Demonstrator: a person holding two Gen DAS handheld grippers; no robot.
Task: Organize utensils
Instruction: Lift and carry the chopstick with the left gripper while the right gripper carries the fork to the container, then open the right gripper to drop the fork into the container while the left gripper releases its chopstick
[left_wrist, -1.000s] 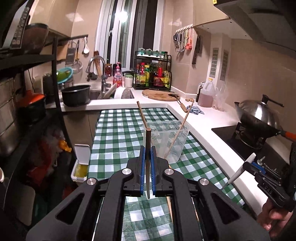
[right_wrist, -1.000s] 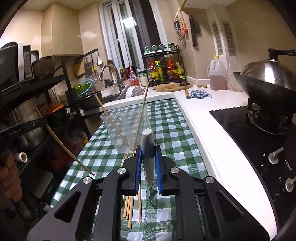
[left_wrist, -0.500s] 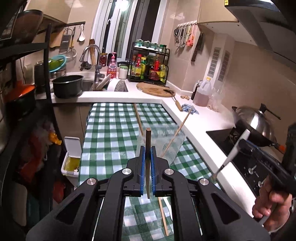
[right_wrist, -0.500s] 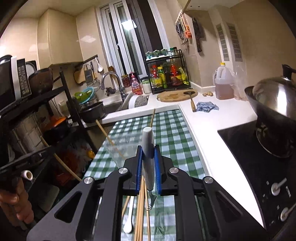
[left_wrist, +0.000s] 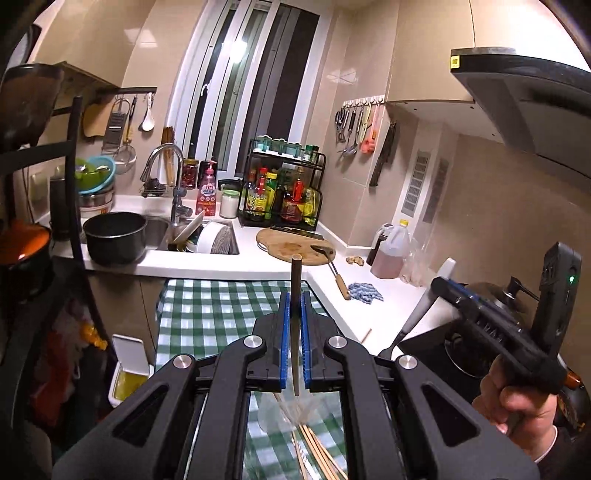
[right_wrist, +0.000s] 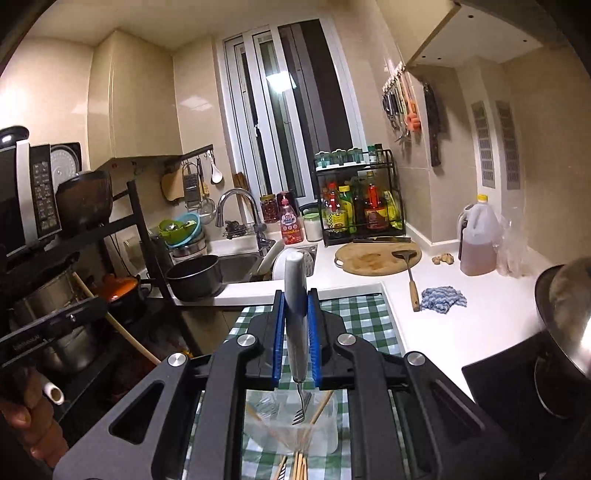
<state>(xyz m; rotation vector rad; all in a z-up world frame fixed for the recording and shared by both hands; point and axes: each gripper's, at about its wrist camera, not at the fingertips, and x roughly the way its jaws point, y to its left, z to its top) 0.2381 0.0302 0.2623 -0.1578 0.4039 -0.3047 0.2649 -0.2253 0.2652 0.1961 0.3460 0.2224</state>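
My left gripper (left_wrist: 294, 310) is shut on a wooden chopstick (left_wrist: 295, 291) that stands upright between the blue pads. My right gripper (right_wrist: 296, 314) is shut on a fork with a white-grey handle (right_wrist: 295, 284), tines (right_wrist: 302, 410) pointing down over a clear plastic cup (right_wrist: 325, 435) that holds chopsticks. The cup also shows below the left gripper (left_wrist: 275, 417). More chopsticks (left_wrist: 317, 454) lie on the green checked cloth (left_wrist: 214, 310) beside the cup. The right gripper shows at the right of the left wrist view (left_wrist: 450, 291).
A sink with a black pot (left_wrist: 114, 236) and dishes lies at the back left. A round cutting board (right_wrist: 373, 258) with a spatula, a blue rag (right_wrist: 441, 297), an oil jug (right_wrist: 478, 240) and a condiment rack (right_wrist: 358, 199) stand on the white counter. A wok (right_wrist: 565, 332) sits at the right.
Both grippers have risen and tilted upward, each keeping its utensil. The cup and loose chopsticks have dropped to the bottom of both views. The fork now hangs over the cup.
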